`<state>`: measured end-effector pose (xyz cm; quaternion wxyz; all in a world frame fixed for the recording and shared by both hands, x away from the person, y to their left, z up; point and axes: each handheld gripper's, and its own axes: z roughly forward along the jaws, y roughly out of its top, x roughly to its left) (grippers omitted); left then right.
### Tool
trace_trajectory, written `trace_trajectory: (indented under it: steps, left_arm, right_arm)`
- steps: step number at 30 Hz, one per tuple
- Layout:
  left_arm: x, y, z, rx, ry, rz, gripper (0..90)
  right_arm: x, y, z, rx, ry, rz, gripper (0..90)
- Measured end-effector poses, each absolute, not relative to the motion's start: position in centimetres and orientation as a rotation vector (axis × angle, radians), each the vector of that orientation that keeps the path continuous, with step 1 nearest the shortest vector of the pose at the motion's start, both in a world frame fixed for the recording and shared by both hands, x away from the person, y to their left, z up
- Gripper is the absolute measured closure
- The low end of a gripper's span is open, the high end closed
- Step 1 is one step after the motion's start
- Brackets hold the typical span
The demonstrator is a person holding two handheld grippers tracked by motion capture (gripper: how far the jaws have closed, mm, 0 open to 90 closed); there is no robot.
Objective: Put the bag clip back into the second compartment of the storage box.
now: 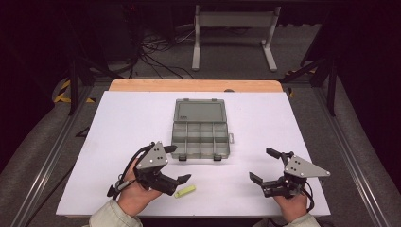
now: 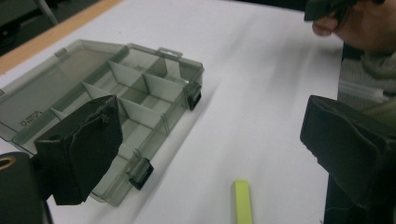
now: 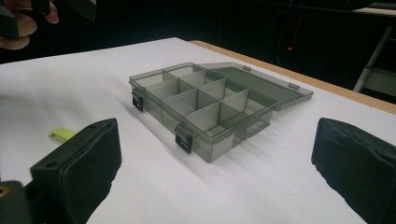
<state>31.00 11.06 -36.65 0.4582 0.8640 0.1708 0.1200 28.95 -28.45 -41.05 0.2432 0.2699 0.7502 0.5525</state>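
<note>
1. your left gripper (image 1: 178, 164) sits closest to the camera at the near-left of the white table (image 1: 118, 142) – its jaws stand wide apart with nothing between them, and the left gripper view shows bare table in the gap

2. just beside it, toward you and slightly to its right, lies the small yellow-green stick (image 1: 185, 191) – flat on the table, touching nothing, a little in front of the organizer box

3. the stick's long axis runs nearly level across the high view, tilted a little up at its right end; in the left gripper view (image 2: 243, 201) it points almost straight away between the two black pads, so the jaws would close across its narrow width

4. your right gripper (image 1: 265, 164) rests at the near-right, well apart from the stick, jaws also spread and empty – the left one is plainly the nearer tool

5. the grey organizer box (image 1: 201, 137) lies open at the table's middle, lid folded back away from you, its compartments apparently empty; it is beyond the stick, so a carry from the stick would go forward and slightly right – my judgement only
</note>
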Motion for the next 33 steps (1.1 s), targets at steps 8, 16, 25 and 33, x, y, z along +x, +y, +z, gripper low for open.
trace_trajectory:
  steps: [8, 16, 25, 33]
  left_arm:
    - [31.0, 9.7, -36.8, 2.285, 0.437, 0.247, 7.6]
    - [31.6, 8.8, -37.9, 2.414, 0.484, 0.174, 8.6]
    - [31.7, 8.1, -38.7, 2.517, 0.495, 0.147, 9.0]
    - [31.8, 8.6, -39.2, 2.444, 0.484, 0.106, 16.2]
  right_arm:
    - [29.0, -28.4, -41.0, 0.737, 2.054, 1.509, 2.5]
    - [29.0, -28.4, -41.1, 0.74, 2.062, 1.508, 2.6]
    - [29.0, -28.4, -41.1, 0.741, 2.066, 1.509, 2.6]
    - [29.0, -28.4, -41.1, 0.74, 2.069, 1.509, 2.7]
